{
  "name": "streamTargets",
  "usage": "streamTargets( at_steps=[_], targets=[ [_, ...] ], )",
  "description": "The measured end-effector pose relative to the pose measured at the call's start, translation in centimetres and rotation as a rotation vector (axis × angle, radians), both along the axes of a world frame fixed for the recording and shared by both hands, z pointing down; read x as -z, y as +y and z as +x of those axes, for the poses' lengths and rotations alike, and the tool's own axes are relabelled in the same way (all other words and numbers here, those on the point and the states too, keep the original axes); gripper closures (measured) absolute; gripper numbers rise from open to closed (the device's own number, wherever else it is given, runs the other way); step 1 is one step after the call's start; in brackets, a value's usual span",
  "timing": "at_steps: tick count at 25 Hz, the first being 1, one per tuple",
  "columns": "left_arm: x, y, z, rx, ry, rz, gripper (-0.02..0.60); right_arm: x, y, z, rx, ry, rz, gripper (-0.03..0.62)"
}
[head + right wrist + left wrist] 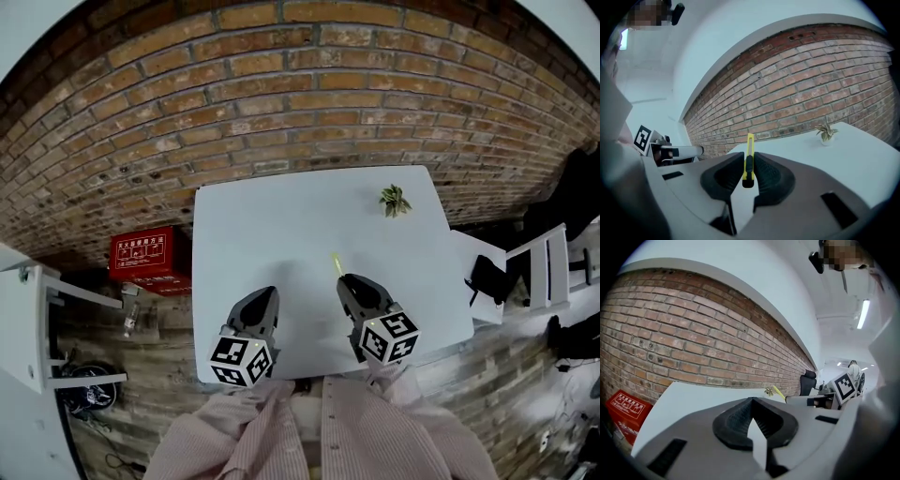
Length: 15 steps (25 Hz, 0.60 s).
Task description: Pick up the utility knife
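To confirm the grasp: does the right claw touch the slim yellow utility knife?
Touching. The right gripper view shows the right claw closed on the yellow utility knife, jaws pressing both sides.

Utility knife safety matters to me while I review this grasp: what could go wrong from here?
1. The right tongs pinch the utility knife edge-up, with one end sticking out past the tips. It could pivot or slip between the pads and drop onto the table.
2. The left tongs are shut and empty, so only the one pinch holds the knife.
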State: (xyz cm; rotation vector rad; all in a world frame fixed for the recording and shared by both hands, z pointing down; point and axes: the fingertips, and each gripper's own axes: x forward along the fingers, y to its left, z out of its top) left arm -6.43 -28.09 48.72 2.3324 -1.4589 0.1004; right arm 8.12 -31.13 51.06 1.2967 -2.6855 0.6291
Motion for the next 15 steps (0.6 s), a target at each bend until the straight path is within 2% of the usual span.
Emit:
streamTargets(
  at_steps=[15],
  targets=[
    [6.6,-0.4,-1.1,0.026,-0.061,0.168,0.589,8.6,-0.7,2.1,-0.074,-0.095,0.211,0.526]
  ],
)
